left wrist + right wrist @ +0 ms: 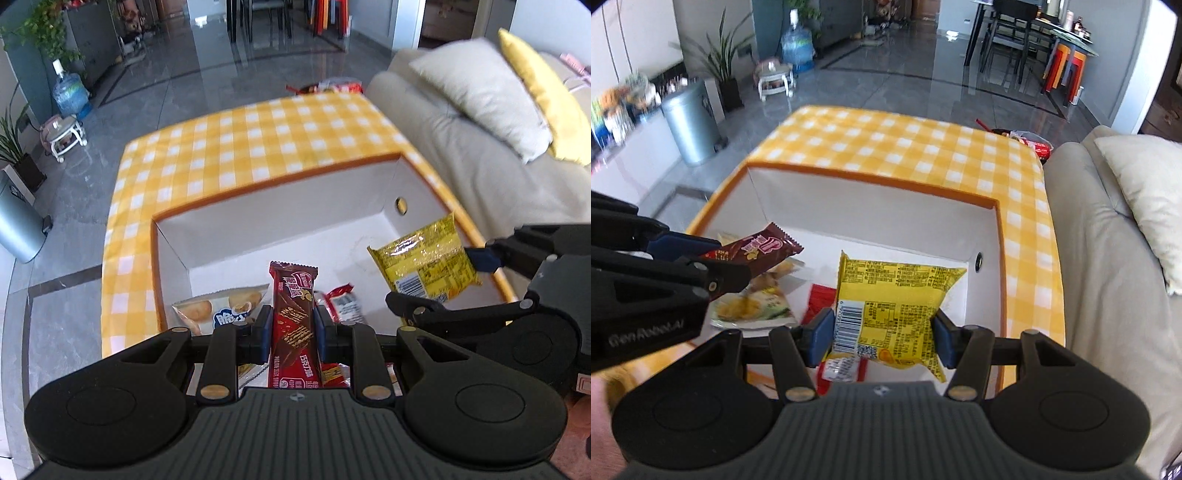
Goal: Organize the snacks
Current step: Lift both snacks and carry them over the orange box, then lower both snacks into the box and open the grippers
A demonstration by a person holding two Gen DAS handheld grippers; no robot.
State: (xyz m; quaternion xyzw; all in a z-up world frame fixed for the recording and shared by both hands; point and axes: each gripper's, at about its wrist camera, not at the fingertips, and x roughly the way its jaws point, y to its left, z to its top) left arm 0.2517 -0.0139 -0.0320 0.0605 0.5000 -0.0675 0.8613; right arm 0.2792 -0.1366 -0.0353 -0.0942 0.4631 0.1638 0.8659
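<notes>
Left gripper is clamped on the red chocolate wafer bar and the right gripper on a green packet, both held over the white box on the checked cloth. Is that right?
Not quite. The right gripper holds a yellow packet, not a green one, as the right wrist view shows. The rest stands: the left gripper clamps the red chocolate wafer bar, both over the white box on the checked cloth.

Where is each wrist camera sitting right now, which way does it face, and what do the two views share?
Left wrist: sits on the left gripper, looks steeply down into the white box; its fingers clamp a red chocolate bar; the right gripper enters from the right.
Right wrist: sits on the right gripper, same downward look; its fingers clamp a yellow packet; the left gripper and a bare forearm show at left.
Shared: box, both held snacks, checked cloth, sofa.
</notes>
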